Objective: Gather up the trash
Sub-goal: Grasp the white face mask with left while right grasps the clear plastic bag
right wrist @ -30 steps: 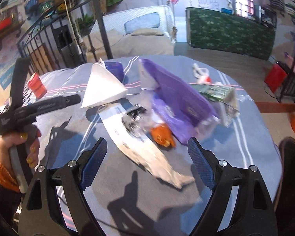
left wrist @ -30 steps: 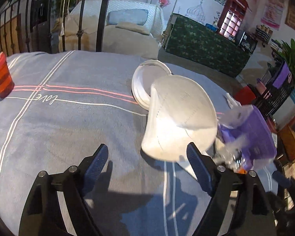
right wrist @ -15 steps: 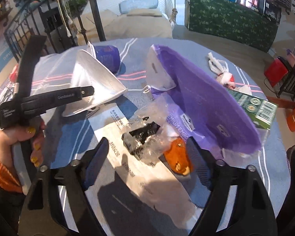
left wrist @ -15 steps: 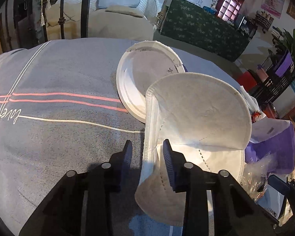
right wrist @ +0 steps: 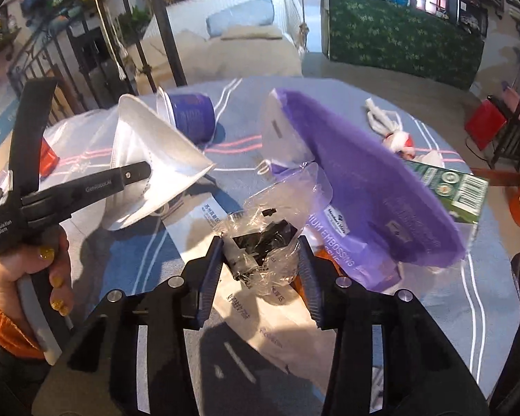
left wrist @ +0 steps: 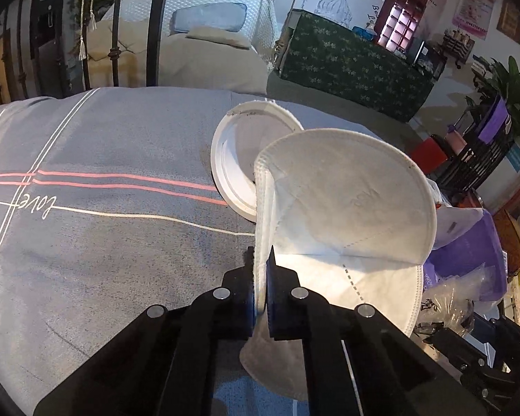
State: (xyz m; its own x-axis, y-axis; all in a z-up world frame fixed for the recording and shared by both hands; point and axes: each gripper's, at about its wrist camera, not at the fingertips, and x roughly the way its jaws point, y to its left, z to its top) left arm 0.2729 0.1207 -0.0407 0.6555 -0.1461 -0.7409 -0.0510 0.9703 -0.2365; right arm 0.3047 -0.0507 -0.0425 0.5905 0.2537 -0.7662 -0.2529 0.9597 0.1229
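Note:
My left gripper is shut on the edge of a white face mask and holds it a little above the grey cloth. In the right wrist view the same mask hangs from the left gripper. My right gripper is partly closed around a crumpled clear plastic wrapper with black print; the jaws sit on either side of it, with gaps still showing. The wrapper lies on a white paper envelope, next to a purple tissue pack.
A white paper cup lies on its side behind the mask; its purple side shows in the right wrist view. A green box, a knotted white rag and an orange scrap lie on the round table.
My left gripper closed on the mask's edge and lifted it. My right gripper moved forward and down over the clear wrapper and narrowed around it.

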